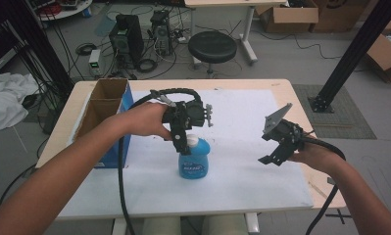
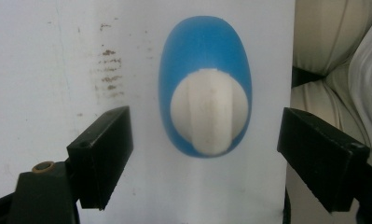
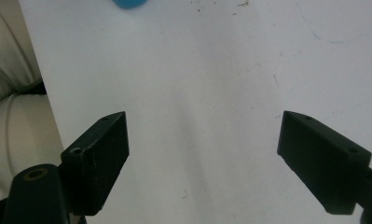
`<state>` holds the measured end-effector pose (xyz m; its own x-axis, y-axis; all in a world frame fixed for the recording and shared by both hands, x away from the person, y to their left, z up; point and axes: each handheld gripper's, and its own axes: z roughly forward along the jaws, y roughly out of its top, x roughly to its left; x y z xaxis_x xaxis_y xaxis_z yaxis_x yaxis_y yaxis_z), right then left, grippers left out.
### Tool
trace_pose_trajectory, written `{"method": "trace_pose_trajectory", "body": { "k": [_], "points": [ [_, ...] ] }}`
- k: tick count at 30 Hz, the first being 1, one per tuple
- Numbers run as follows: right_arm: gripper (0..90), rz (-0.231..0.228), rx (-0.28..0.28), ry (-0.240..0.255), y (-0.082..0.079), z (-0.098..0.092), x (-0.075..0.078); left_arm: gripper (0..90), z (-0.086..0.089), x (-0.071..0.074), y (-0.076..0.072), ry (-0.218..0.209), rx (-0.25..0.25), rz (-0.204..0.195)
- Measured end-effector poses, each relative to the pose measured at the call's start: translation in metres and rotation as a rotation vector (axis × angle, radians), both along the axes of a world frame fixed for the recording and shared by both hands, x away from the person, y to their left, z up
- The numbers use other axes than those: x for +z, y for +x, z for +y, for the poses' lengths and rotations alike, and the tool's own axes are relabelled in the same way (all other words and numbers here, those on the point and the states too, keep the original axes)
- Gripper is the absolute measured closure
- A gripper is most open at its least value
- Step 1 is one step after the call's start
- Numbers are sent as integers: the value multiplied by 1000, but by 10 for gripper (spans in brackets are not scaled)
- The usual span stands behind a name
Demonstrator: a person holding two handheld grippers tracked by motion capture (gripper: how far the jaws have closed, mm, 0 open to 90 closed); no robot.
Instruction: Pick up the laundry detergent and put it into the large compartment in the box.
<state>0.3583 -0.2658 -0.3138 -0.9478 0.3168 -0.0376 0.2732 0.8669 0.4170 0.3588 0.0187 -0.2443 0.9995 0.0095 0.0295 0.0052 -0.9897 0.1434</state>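
A blue bottle (image 1: 194, 165) with a white cap (image 1: 192, 141) stands upright on the white sheet (image 1: 247, 181) near the table's middle. My left gripper (image 1: 186, 146) points straight down over it, open, its jaws level with the cap. In the left gripper view the cap (image 2: 209, 114) and the blue shoulder (image 2: 204, 56) lie between the spread jaws of the left gripper (image 2: 211, 156) without touching them. My right gripper (image 1: 276, 153) hovers open to the bottle's right with nothing between its jaws. The right gripper view has the right gripper (image 3: 204, 158) over bare sheet and an edge of the bottle (image 3: 130, 3) at the top.
An open cardboard box (image 1: 102, 105) with a blue side stands at the table's left edge. The sheet's front edge runs close to the person's lap (image 2: 333, 42). Beyond the table are a black stool (image 1: 212, 46), computer cases and cables on the floor.
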Motion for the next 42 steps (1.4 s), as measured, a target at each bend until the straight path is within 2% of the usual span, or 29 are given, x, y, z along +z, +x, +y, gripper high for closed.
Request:
{"method": "trace_pose_trajectory", "body": {
  "k": [11, 19, 23, 36, 42],
  "points": [
    [162, 0, -4, 4, 0, -1, 0, 190, -14, -14, 1, 13, -13, 17],
    [162, 1, -4, 8, 0, -2, -2, 191, -18, -29, 4, 44, -12, 16],
    [162, 1, -1, 8, 0, -1, -2, 191, -18, -32, 5, 43, -8, 21],
    [162, -3, -3, 14, 1, -2, -2, 198, -23, -42, 4, 79, -18, 10],
    [165, -5, -2, 16, 1, -3, -2, 213, -23, -43, 5, 78, -20, 7]
  ]
}}
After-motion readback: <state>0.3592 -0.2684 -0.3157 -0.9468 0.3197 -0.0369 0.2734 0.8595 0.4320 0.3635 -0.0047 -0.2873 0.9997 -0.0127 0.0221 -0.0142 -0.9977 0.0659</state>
